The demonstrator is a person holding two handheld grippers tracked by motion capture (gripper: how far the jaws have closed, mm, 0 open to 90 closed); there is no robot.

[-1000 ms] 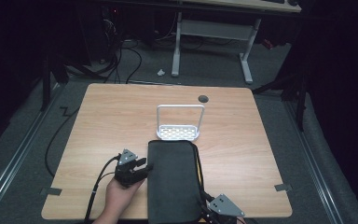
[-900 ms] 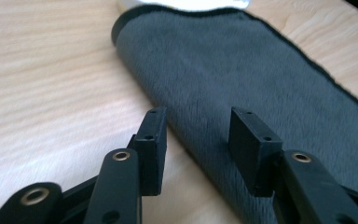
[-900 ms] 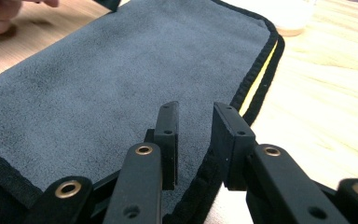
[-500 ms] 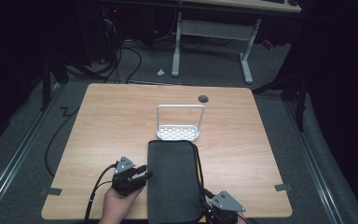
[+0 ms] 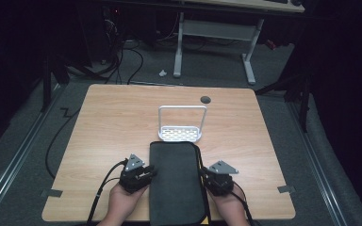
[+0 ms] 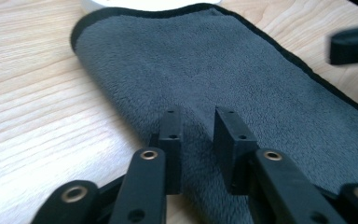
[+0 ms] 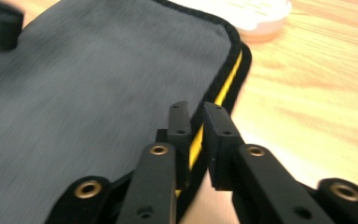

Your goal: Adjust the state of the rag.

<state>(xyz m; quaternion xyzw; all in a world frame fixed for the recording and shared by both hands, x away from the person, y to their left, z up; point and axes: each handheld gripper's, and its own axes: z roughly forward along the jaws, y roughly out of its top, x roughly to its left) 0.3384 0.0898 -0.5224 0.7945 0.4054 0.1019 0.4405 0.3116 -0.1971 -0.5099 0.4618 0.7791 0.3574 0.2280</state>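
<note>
A folded dark grey cloth (image 5: 176, 183) with a black hem and a yellow strip lies at the table's near middle. My left gripper (image 5: 149, 172) is at its left edge. In the left gripper view the jaws (image 6: 198, 114) straddle the cloth's (image 6: 223, 70) folded edge with a gap on both sides; they have just been closing. My right gripper (image 5: 204, 176) is at the cloth's right edge. In the right gripper view its jaws (image 7: 196, 108) have just closed onto the hem and yellow strip (image 7: 216, 100) and pinch them.
A white rack (image 5: 181, 133) with a tall wire handle stands just beyond the cloth's far end. The wooden table (image 5: 113, 122) has a dark round hole (image 5: 205, 99) near its far edge. Cables trail off the table's left side.
My right gripper has moved forward and left from the table's near edge to the cloth's right edge. The left gripper stayed at the left edge and its jaws narrowed.
</note>
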